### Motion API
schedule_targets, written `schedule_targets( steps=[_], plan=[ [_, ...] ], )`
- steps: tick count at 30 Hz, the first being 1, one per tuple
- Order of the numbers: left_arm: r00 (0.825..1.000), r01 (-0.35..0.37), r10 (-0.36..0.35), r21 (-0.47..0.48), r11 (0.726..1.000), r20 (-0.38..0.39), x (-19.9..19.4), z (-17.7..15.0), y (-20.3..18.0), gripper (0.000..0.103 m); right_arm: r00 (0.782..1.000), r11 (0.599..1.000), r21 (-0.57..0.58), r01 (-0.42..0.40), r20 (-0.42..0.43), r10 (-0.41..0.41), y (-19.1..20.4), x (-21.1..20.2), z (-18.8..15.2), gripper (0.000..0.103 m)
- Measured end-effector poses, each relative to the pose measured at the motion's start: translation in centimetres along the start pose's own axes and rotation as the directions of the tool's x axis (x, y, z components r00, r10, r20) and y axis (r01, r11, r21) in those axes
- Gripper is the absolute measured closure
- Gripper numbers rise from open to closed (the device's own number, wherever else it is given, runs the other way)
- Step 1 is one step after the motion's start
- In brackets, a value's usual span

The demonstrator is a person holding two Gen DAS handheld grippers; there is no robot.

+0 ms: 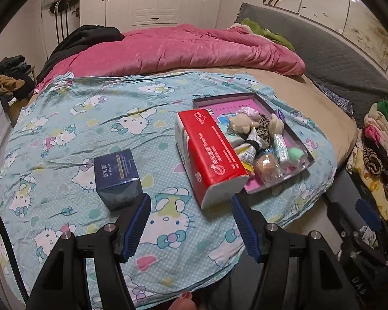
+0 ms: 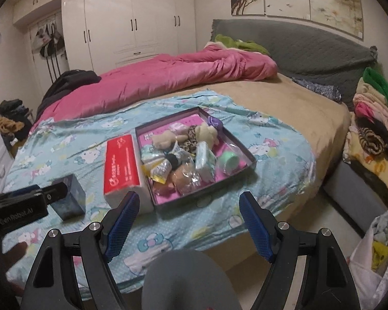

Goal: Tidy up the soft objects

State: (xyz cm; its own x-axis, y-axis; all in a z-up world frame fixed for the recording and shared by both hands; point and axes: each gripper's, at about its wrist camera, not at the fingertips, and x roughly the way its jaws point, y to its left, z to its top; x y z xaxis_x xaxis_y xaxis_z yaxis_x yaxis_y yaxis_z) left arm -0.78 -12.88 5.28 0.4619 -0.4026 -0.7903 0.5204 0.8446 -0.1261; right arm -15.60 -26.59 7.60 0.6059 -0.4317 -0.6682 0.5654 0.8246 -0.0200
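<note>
I see both the left gripper [image 1: 191,210] and right gripper [image 2: 190,208] open and empty above the bed's cartoon-cat sheet [image 1: 95,118]. The tray of soft toys [image 2: 245,152] sits at my right gripper's twelve o'clock, touching the red tissue pack [image 2: 121,162].

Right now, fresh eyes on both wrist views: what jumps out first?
The red tissue pack stands out, lying on the cartoon-cat sheet against the left side of the shallow tray, which is heaped with small soft toys and packets. A dark blue box sits alone on the sheet further left. Behind, a rumpled pink quilt runs across the bed; the left gripper and right gripper are both open and empty.
</note>
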Motion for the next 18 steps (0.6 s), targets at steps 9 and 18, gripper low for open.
schedule_targets(
  steps=[9,18],
  plan=[
    [1.0,-0.008,0.008,0.022,1.0,-0.008,0.2,-1.7,-0.8,0.039,1.0,1.0,0.005,0.0,0.014,0.0,-0.4,-0.5,-0.9,0.023],
    [1.0,0.008,-0.008,0.02,1.0,-0.022,0.7,-2.5,-1.5,0.039,1.0,1.0,-0.005,0.002,0.008,-0.002,-0.6,-0.1,-1.7,0.023]
  ],
)
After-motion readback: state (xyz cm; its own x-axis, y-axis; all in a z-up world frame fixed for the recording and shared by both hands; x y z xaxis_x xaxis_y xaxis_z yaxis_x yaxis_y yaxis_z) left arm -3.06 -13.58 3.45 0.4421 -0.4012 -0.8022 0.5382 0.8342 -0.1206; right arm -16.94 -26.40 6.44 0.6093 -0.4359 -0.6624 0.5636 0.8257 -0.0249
